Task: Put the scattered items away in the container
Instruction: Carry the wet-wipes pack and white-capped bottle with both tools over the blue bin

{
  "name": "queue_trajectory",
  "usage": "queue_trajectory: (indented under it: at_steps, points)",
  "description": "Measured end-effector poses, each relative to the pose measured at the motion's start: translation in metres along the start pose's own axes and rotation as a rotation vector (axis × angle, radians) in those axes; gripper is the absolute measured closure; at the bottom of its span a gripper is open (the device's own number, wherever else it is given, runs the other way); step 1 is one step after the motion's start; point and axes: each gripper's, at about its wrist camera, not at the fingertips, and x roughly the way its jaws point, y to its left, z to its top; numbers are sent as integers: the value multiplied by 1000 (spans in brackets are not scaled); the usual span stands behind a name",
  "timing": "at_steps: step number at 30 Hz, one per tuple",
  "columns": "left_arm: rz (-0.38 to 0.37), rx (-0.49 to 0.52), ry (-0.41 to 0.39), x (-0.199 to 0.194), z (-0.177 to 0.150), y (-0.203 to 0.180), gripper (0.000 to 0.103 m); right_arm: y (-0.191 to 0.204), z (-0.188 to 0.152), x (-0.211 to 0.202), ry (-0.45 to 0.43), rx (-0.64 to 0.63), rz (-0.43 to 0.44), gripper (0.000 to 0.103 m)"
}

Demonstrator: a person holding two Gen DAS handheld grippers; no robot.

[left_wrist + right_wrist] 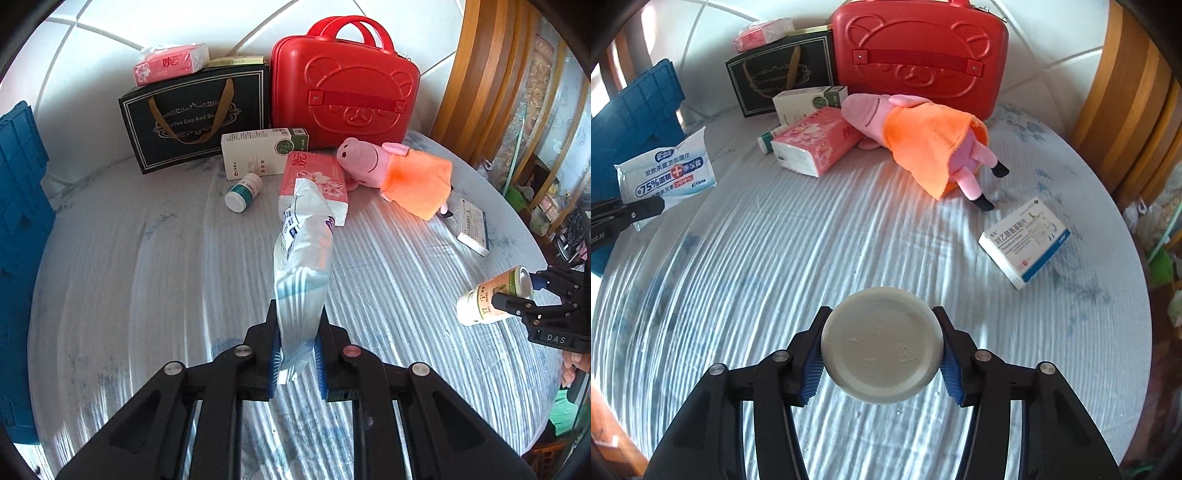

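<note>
My left gripper (297,332) is shut on one end of a white and blue wet-wipes pack (303,251), which hangs above the table. The right wrist view shows that pack (665,173) at the left, in front of the blue crate (639,110). My right gripper (882,347) is shut on a white round bottle (881,321), its flat end facing the camera, held above the tablecloth. In the left wrist view the bottle (487,299) shows a green and cream label at the far right. A blue crate (18,203) stands at the table's left edge.
On the round table (849,240) lie a pink tissue pack (317,181), a plush pig (399,173), a small white bottle (243,192), a white-green box (262,151) and a medicine box (1025,242). A red case (343,85) and a black gift bag (195,118) stand behind.
</note>
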Motion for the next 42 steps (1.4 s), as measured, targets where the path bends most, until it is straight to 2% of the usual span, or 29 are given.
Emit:
queue_trajectory:
  at_steps: [10,26,33,42]
  points:
    - [-19,-3,-28,-34,4,4,88,10,3,-47,-47,89,-30,51]
    - [-75,25,-92,-138,11,3,88,36,2,-171,-126,221,-142,51]
    - [-81,-4,-123,-182,10,26,88,75,9,-215,-161,219,-140,51]
    - [-50,-46,-176,-239,10,80,88,140,20,-247,-205,193,-114,51]
